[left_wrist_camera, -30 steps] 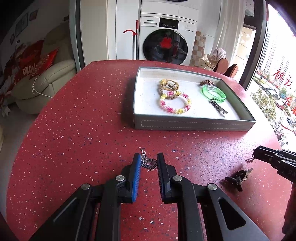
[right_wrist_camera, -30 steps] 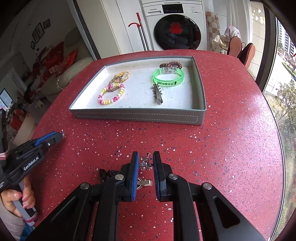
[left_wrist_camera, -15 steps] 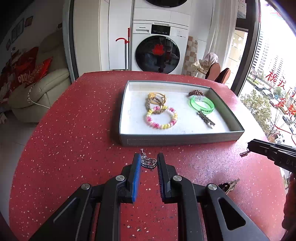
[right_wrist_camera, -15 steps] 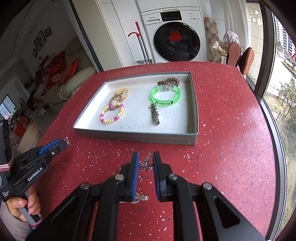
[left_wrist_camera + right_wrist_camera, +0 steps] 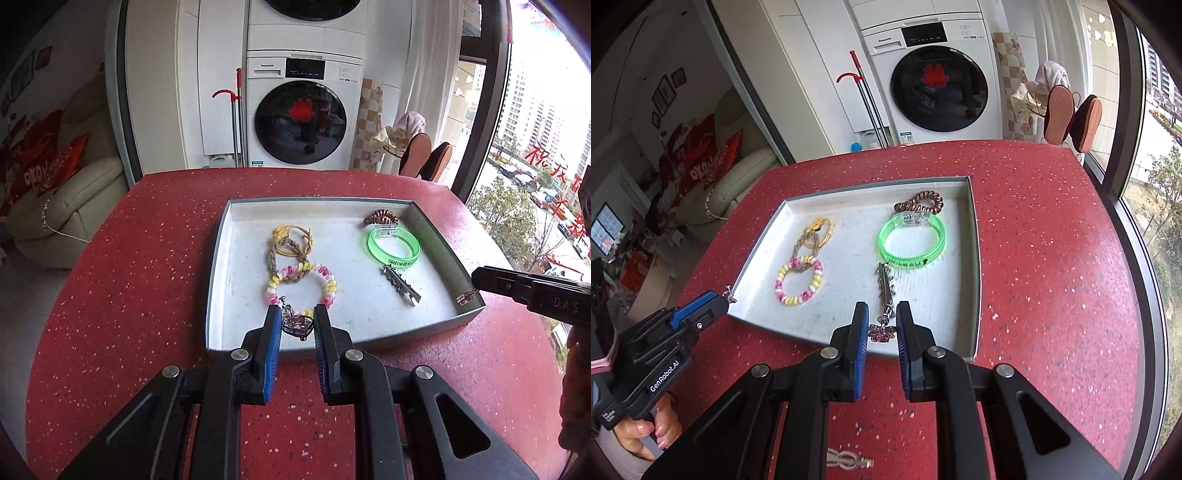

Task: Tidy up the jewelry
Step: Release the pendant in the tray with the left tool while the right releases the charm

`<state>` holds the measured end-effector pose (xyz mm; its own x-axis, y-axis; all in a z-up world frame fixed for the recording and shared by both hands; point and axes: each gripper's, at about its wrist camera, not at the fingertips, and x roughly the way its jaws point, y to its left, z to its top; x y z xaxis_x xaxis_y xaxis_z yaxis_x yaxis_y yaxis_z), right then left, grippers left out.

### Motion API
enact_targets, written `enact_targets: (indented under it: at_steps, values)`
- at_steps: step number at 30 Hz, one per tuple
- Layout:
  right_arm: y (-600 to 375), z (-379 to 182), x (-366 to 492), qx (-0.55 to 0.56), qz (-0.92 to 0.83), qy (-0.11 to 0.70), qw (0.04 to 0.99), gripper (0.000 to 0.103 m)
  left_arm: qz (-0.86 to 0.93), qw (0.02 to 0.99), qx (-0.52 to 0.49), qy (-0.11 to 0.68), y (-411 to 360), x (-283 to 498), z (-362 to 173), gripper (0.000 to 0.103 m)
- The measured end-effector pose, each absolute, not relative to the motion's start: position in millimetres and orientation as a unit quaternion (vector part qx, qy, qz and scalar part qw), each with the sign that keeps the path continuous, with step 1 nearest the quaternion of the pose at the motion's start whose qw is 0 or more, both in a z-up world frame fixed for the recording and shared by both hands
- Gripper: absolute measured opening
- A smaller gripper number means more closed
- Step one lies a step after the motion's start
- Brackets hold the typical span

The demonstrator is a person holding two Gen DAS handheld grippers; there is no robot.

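A grey tray (image 5: 218, 258) (image 5: 973, 295) with a white lining lies on the red speckled table. My left gripper (image 5: 297, 323) is shut on a silver heart pendant (image 5: 297, 325), held over the tray's near edge. My right gripper (image 5: 882, 326) is shut on a small sparkly charm (image 5: 882, 331) above the tray's near rim; it also shows at the right of the left wrist view (image 5: 469, 291). The left gripper (image 5: 726, 295) appears at the tray's left corner in the right wrist view.
Inside the tray lie a pink-and-yellow bead bracelet (image 5: 301, 284) (image 5: 799, 280), a braided tie (image 5: 291, 247), a green bangle (image 5: 393, 245) (image 5: 911, 240), a brown coil tie (image 5: 919, 203) and a metal hair clip (image 5: 400, 284) (image 5: 885, 282). Another silver clip (image 5: 847, 460) lies on the table beneath my right gripper.
Both grippers have lifted their pieces off the table and carried them forward, from well short of the tray to over its near edge. The dark clip on the table has dropped out of the left view.
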<state>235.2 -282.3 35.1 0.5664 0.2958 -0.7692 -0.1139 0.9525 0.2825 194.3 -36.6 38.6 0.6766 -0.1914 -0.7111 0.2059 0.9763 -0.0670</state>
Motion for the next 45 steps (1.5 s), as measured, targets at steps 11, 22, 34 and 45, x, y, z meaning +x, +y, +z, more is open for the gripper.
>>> enact_targets:
  at_steps: [11,22,34,45]
  values:
    - [-285.7,1.0,274.0,0.101,0.104,0.474,0.869,0.017,-0.095,0.908,0.03,0.408,-53.0,240.1,15.5,0.036]
    - [-285.8,-11.8,297.0,0.1,0.098,0.47,0.871,0.017,-0.079,0.901,0.046,0.425,-62.3,268.8,-10.8,0.036]
    - [-281.5,-22.7,304.2,0.096,0.095,0.482,0.866,0.018,-0.055,0.897,0.062,0.434,-61.6,276.7,-30.5,0.036]
    - [-276.4,-7.2,294.1,0.1,0.106,0.469,0.871,0.054,-0.044,0.902,0.077,0.422,-69.1,270.1,-23.5,0.036]
